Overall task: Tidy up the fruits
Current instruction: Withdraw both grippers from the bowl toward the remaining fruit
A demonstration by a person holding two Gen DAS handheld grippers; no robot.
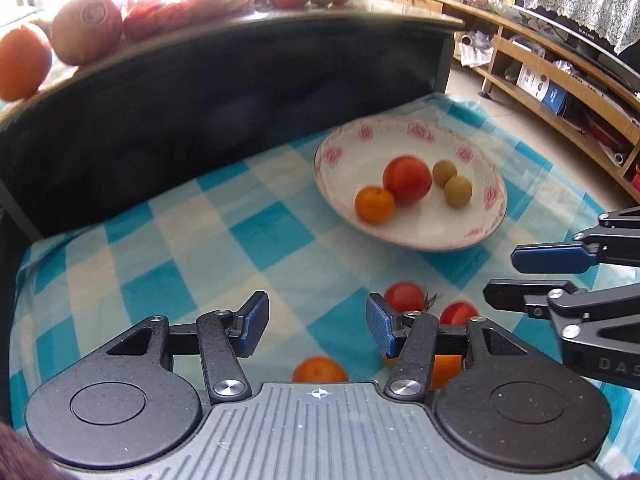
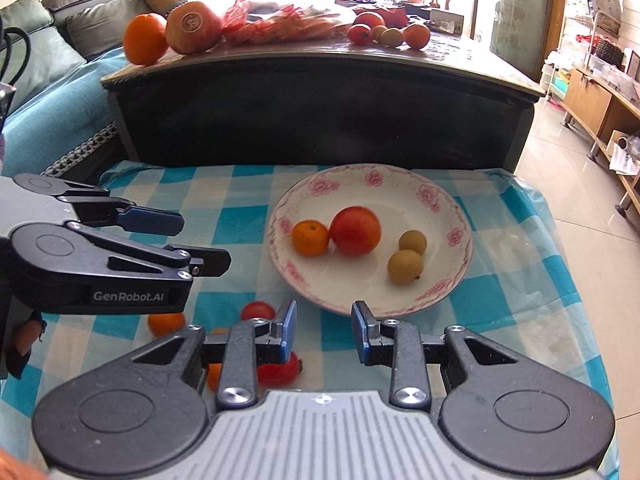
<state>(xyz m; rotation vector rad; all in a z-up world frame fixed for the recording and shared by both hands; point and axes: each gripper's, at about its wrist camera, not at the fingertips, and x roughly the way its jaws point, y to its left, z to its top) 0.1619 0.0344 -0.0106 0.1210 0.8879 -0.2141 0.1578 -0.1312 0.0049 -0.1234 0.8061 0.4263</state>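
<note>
A white plate with pink flowers (image 1: 472, 236) (image 2: 440, 200) sits on the blue checked cloth. It holds a red tomato (image 1: 407, 179) (image 2: 355, 230), a small orange (image 1: 374, 204) (image 2: 309, 237) and two green-brown fruits (image 1: 457, 191) (image 2: 405, 266). Loose on the cloth lie two red tomatoes (image 1: 405, 296) (image 2: 258, 310) and small oranges (image 1: 319, 369) (image 2: 166, 323). My left gripper (image 1: 317, 325) is open and empty above the loose fruit. My right gripper (image 2: 324, 332) is open and empty at the plate's near rim.
A dark coffee table (image 2: 320, 92) stands behind the cloth, with an orange (image 2: 145, 38), a large fruit (image 2: 194, 27), red bags and small fruits on top. A wooden shelf unit (image 1: 560, 80) runs along the right. A sofa (image 2: 52, 32) is at the left.
</note>
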